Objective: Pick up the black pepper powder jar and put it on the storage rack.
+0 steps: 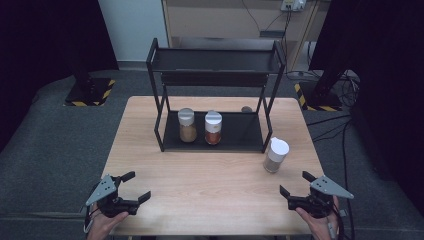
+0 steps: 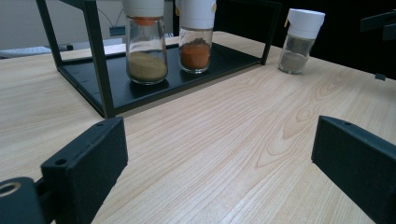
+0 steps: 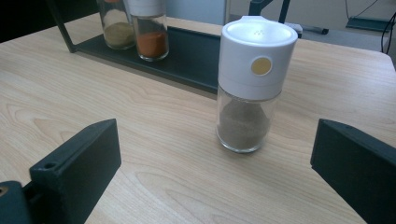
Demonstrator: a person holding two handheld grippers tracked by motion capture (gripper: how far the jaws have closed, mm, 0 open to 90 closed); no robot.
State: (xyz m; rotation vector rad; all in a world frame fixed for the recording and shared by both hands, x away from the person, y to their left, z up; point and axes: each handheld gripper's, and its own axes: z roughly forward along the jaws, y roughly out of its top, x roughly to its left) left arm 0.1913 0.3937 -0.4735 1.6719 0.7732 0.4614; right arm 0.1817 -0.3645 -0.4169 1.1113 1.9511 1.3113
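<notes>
No jar carries readable writing; the grey jar (image 3: 246, 88) has only a plain yellow dot on its white cap. It stands on the tabletop (image 1: 210, 185) near the right edge, just off the rack (image 1: 215, 100)'s front right corner, with bare wood toward the front edge. Left gripper (image 1: 134, 189) and right gripper (image 1: 296, 183) sit at the front corners, jaws wide, empty.

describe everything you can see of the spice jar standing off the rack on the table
The spice jar is a clear glass cylinder with a tall white cap bearing a round yellowish dot on its side. It is partly filled with grey-brown powder. It stands upright and capped on the wooden table, just outside the black rack's right front corner, touching nothing else.
</notes>
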